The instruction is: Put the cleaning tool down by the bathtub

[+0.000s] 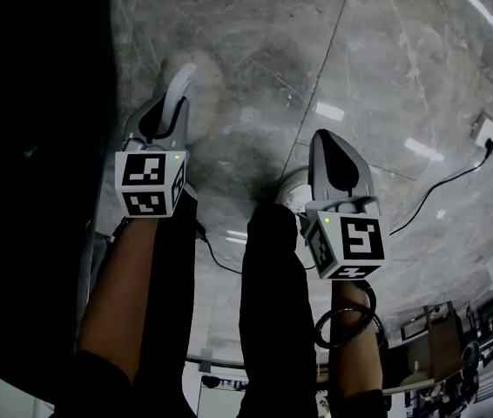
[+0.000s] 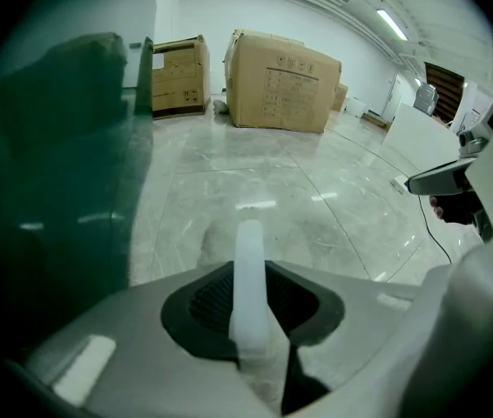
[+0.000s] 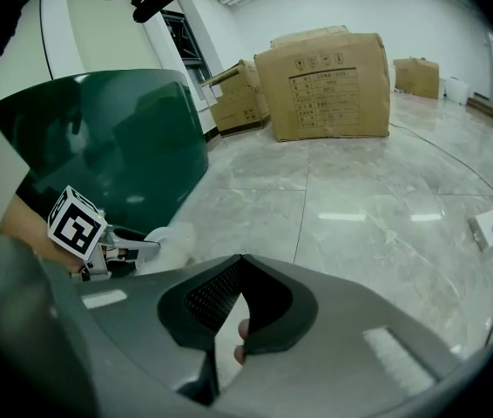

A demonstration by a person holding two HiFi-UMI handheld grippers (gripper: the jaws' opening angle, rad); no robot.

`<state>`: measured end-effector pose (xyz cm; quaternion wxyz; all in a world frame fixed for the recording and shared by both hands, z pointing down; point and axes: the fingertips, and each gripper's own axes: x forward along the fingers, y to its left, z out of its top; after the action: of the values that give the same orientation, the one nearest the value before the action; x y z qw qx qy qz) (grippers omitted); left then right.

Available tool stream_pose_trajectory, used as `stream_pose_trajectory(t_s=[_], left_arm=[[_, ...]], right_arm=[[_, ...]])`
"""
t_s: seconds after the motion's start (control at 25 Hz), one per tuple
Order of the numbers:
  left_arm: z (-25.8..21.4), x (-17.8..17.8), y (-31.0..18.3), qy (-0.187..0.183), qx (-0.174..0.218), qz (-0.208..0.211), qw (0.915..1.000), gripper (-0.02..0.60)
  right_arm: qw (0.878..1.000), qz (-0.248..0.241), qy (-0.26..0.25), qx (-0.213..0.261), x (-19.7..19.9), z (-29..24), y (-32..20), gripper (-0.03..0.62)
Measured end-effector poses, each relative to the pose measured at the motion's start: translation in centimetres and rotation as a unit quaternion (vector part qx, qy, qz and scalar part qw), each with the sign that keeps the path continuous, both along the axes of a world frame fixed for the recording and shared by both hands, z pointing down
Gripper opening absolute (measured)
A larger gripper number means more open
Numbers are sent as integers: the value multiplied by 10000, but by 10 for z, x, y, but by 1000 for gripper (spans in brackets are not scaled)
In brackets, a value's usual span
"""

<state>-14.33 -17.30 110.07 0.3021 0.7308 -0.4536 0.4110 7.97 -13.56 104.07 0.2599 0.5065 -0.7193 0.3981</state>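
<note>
The cleaning tool [image 1: 179, 85] has a white handle and a pale fuzzy head that hangs over the marble floor. My left gripper [image 1: 170, 111] is shut on that handle [image 2: 248, 259], which sticks out forward between the jaws. The dark green bathtub [image 2: 64, 164] stands close on the left, also in the right gripper view [image 3: 116, 138] and as a dark mass in the head view [image 1: 29, 146]. My right gripper [image 1: 327, 142] hovers to the right, tips together, holding nothing [image 3: 242, 273]. From it I see the left gripper [image 3: 133, 249] and the tool's fuzzy head [image 3: 170, 236] beside the tub.
Large cardboard boxes [image 2: 286, 81] [image 3: 338, 72] stand at the far wall. A white socket block [image 1: 490, 133] [image 3: 489, 227] with a black cable lies on the floor at the right. The person's dark-trousered legs [image 1: 268, 303] are below the grippers.
</note>
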Motion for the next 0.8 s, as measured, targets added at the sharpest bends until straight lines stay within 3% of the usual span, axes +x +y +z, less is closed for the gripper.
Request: stream_pose_trajectory(t_s=[0.8], left_arm=[[50, -1, 4, -71, -88, 32, 9999, 92]], right_arm=[[9999, -69, 10, -121, 1, 38, 12, 25]])
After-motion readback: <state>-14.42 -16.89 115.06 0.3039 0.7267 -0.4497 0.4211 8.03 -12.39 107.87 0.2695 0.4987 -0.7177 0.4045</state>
